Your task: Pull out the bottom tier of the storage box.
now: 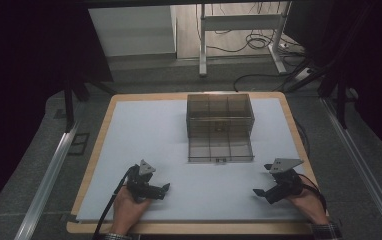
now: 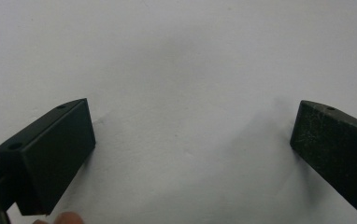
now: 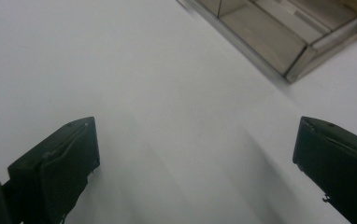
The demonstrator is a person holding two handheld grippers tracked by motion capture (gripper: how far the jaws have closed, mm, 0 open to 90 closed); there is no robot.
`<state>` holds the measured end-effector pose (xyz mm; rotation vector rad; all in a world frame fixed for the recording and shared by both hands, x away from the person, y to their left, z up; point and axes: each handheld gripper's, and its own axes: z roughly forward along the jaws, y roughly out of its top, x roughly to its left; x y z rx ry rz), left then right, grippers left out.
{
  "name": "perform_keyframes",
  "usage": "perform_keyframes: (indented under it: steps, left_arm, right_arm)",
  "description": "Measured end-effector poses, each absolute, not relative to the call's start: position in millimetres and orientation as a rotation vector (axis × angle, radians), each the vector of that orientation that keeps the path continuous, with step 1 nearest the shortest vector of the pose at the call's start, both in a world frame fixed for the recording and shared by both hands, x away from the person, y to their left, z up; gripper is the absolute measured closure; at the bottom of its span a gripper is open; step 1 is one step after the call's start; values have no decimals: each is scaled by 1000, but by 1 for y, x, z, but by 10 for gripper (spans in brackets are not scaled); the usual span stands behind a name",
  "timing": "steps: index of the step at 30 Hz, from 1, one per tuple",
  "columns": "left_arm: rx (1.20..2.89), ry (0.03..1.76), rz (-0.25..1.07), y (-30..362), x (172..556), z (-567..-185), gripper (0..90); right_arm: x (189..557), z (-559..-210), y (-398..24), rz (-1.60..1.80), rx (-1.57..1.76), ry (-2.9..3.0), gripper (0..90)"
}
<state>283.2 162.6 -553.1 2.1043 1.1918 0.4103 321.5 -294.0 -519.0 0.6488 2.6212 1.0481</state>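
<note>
A clear compartment box (image 1: 220,120), its lid laid open flat toward the person, is seen near the far middle of the white-covered desk (image 1: 144,130). The left gripper (image 1: 159,191) and right gripper (image 1: 260,194) are held low over the near edge, well apart from the box, each with jaws spread wide and nothing between them. In the right gripper view, the lid's corner (image 3: 298,60) is seen ahead. If the lid is approached too low, it could be pushed rather than caught, and the light box slid across the smooth sheet.
</note>
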Motion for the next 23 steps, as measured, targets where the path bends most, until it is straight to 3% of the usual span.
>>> perform_keyframes:
  steps: [23]
  left_arm:
    - [2105, 1191, 412, 162, 283, -553, 0]
  right_arm:
    - [318, -532, -301, 1032, 678, 2638, 1]
